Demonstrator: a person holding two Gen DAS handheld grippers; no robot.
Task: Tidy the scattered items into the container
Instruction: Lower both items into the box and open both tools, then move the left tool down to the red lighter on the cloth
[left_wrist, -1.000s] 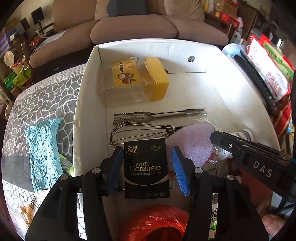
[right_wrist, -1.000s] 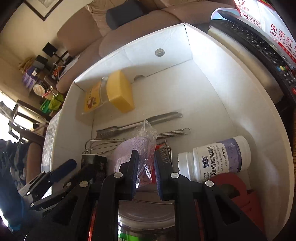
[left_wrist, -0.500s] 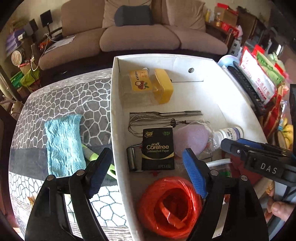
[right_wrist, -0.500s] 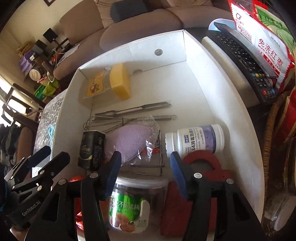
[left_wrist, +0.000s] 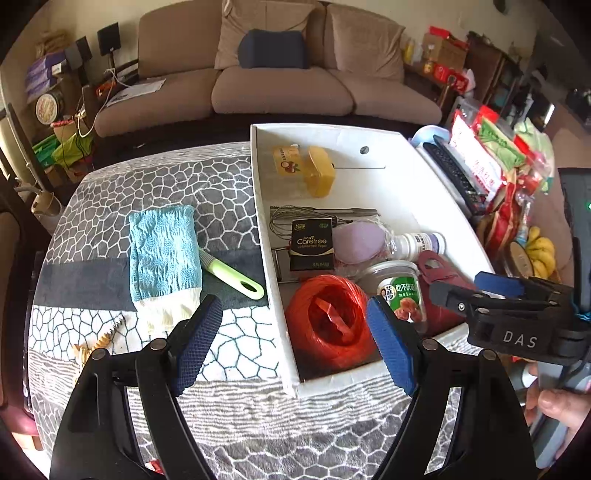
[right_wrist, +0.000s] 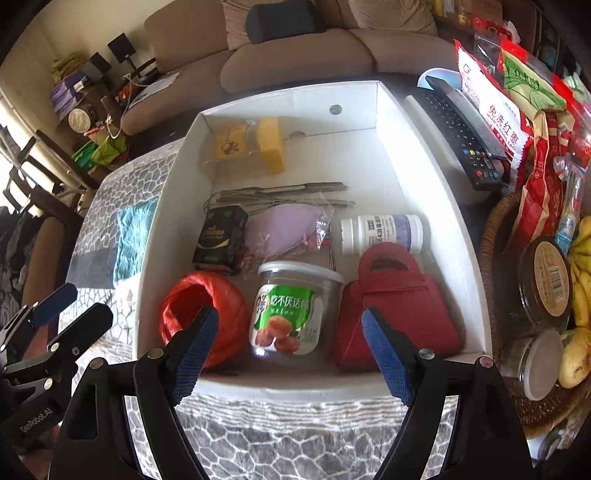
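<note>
The white box (left_wrist: 275, 291) (right_wrist: 155, 251) on the patterned table holds a black tissue pack (left_wrist: 312, 245) (right_wrist: 221, 236), a purple sponge in plastic (left_wrist: 356, 242) (right_wrist: 284, 229), a red twine ball (left_wrist: 330, 321) (right_wrist: 203, 314), a green-labelled jar (right_wrist: 286, 310), a white bottle (right_wrist: 380, 232), a red bag (right_wrist: 395, 306), a whisk, tongs and a yellow-lidded jar (left_wrist: 306, 168). Left of the box lie a teal cloth (left_wrist: 164, 258), a green-handled tool (left_wrist: 232, 275) and a wooden item (left_wrist: 94, 345). My left gripper (left_wrist: 295, 347) and right gripper (right_wrist: 291, 350) are open, empty, above the box's near edge.
A sofa stands behind the table. Right of the box are a remote (right_wrist: 458, 125), snack bags (right_wrist: 506, 110) and a wicker basket (right_wrist: 495, 236) with jars and bananas. Grey patterned tablecloth (left_wrist: 147, 184) covers the table.
Both grippers let go, the left of the tissue pack and the right of the bagged sponge, opened wide and pulled back and up out of the box.
</note>
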